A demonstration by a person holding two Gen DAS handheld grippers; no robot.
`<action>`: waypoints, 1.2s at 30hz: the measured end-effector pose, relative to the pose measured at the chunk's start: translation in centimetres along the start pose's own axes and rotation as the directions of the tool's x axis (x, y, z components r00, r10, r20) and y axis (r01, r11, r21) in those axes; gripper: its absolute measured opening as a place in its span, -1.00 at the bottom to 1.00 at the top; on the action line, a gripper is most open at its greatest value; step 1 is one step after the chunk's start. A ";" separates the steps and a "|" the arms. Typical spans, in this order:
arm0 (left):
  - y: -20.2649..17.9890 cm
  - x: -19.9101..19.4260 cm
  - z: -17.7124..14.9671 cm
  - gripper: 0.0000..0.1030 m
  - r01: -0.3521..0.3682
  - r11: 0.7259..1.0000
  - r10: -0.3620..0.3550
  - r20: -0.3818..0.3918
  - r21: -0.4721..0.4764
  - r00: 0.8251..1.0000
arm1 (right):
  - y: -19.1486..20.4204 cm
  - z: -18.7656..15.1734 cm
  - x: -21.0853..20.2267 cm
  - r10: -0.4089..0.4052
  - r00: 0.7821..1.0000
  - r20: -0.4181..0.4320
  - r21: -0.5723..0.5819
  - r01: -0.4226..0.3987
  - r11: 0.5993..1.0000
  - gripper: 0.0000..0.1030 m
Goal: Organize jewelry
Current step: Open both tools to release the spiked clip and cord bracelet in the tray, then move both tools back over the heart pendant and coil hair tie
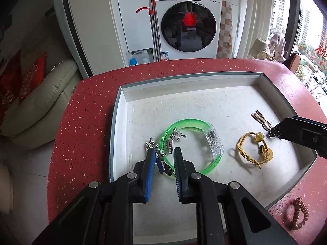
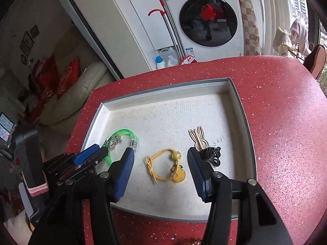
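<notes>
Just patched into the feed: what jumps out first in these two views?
A shallow white tray set in a red speckled tabletop holds the jewelry: a neon green bracelet at the left, where the left gripper hovers with jaws apart. A yellow hair tie lies mid-tray between the right gripper's open jaws; a white washing machine stands behind.

Both wrist cameras look steeply down, close over the shared white tray (image 1: 122, 94), left view leftward
</notes>
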State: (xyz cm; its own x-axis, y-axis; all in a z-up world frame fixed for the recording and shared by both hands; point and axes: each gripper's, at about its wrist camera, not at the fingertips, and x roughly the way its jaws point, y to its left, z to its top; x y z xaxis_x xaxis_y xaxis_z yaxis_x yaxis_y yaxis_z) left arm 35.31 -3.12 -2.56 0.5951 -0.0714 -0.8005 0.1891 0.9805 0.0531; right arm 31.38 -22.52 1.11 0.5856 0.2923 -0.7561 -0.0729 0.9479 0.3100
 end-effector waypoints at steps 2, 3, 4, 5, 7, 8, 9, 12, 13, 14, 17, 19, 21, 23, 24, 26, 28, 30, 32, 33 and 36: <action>0.1 -0.4 -0.2 0.94 -0.004 1.000 0.004 0.029 -0.014 1.000 | 0.0 -0.2 -0.4 0.007 1.000 0.005 0.011 -0.008 1.000 0.15; 0.1 -0.8 -0.1 0.94 -0.006 1.000 0.007 0.052 -0.014 0.999 | 0.0 -0.2 -0.6 0.012 1.000 0.007 0.019 -0.013 1.000 0.15; -0.1 -0.9 -0.1 0.94 -0.003 1.000 0.003 0.053 -0.005 0.999 | -0.1 -0.3 -0.8 0.015 1.000 0.010 0.024 -0.015 1.000 0.15; -0.2 -1.0 0.0 0.94 0.000 1.000 0.000 0.049 0.000 0.999 | -0.2 -0.4 -1.0 0.016 1.000 0.011 0.028 -0.016 0.999 0.15; -0.3 -1.2 0.1 0.94 0.002 1.000 -0.002 0.051 -0.002 0.999 | -0.3 -0.5 -1.2 0.013 1.000 0.012 0.033 -0.013 0.999 0.18; -0.3 -1.4 0.1 0.94 0.004 1.000 -0.004 0.054 -0.006 0.999 | -0.3 -0.7 -1.3 0.013 1.000 0.013 0.037 -0.013 0.999 0.21; -0.3 -1.6 0.2 0.95 0.009 1.000 -0.009 0.058 -0.012 0.998 | -0.4 -0.8 -1.4 0.014 1.000 0.012 0.041 -0.015 0.999 0.23; 0.0 -2.6 0.1 0.97 0.016 0.999 -0.014 0.076 -0.028 0.997 | -0.5 -1.2 -1.7 0.019 1.000 0.009 0.050 -0.020 0.999 0.37; 0.0 -2.9 0.1 1.00 0.014 0.999 -0.011 0.078 -0.034 0.997 | -0.6 -1.3 -1.8 0.021 1.000 0.010 0.051 -0.022 0.998 0.43; 0.2 -3.3 0.1 1.00 0.013 0.999 -0.009 0.091 -0.042 0.996 | -0.5 -1.4 -1.9 0.024 1.000 0.011 0.051 -0.024 0.998 0.46; 0.3 -4.4 -0.1 1.00 0.018 0.999 -0.013 0.112 -0.049 0.994 | -0.4 -1.7 -2.5 0.036 0.999 0.023 0.050 -0.037 0.998 0.56; 0.3 -5.1 -0.2 1.00 0.021 0.998 -0.014 0.118 -0.053 0.993 | -0.3 -1.9 -2.9 0.043 0.999 0.030 0.048 -0.044 0.998 0.61; 0.4 -5.8 -0.5 1.00 0.033 0.998 -0.026 0.120 -0.054 0.992 | -0.2 -2.1 -3.4 0.050 0.998 0.043 0.050 -0.052 0.997 0.63; 0.3 -6.4 -0.9 1.00 0.047 0.997 -0.041 0.118 -0.053 0.992 | -0.2 -2.3 -4.0 0.055 0.997 0.055 0.050 -0.057 0.997 0.86; 0.3 -6.7 -1.1 1.00 0.055 0.997 -0.049 0.115 -0.054 0.992 | -0.2 -2.5 -4.3 0.055 0.996 0.068 0.051 -0.058 0.997 0.95; 0.3 -7.1 -1.5 1.00 0.071 0.996 -0.065 0.107 -0.051 0.992 | -0.1 -2.7 -5.0 0.056 0.993 0.100 0.044 -0.061 0.997 0.99; 0.3 -7.5 -2.0 1.00 0.077 0.996 -0.072 0.099 -0.050 0.992 | 0.0 -2.9 -5.6 0.055 0.991 0.120 0.041 -0.061 0.997 1.00; 0.2 -8.0 -2.5 1.00 0.080 0.995 -0.074 0.097 -0.052 0.992 | 0.1 -3.0 -6.0 0.062 0.989 0.138 0.043 -0.068 0.997 1.00; 0.2 -8.4 -2.9 1.00 0.078 0.996 -0.073 0.098 -0.051 0.993 | 0.1 -3.2 -6.5 0.069 0.986 0.150 0.047 -0.077 0.996 1.00; 0.1 -8.5 -3.0 1.00 0.073 0.996 -0.068 0.097 -0.050 0.993 | 0.1 -3.3 -6.7 0.071 0.985 0.156 0.050 -0.080 0.996 1.00; 0.2 -9.1 -3.8 1.00 0.069 0.996 -0.064 0.088 -0.058 0.994 | 0.0 -3.7 -7.4 0.078 0.982 0.173 0.053 -0.088 0.995 1.00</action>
State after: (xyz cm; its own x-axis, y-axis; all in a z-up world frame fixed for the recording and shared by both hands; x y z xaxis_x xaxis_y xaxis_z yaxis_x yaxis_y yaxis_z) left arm 26.95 -1.55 2.45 0.6482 -0.1496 -0.7466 0.1838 0.9823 -0.0372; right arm 24.07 -24.21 4.52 0.7090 0.3388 -0.6185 -0.0810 0.9103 0.4058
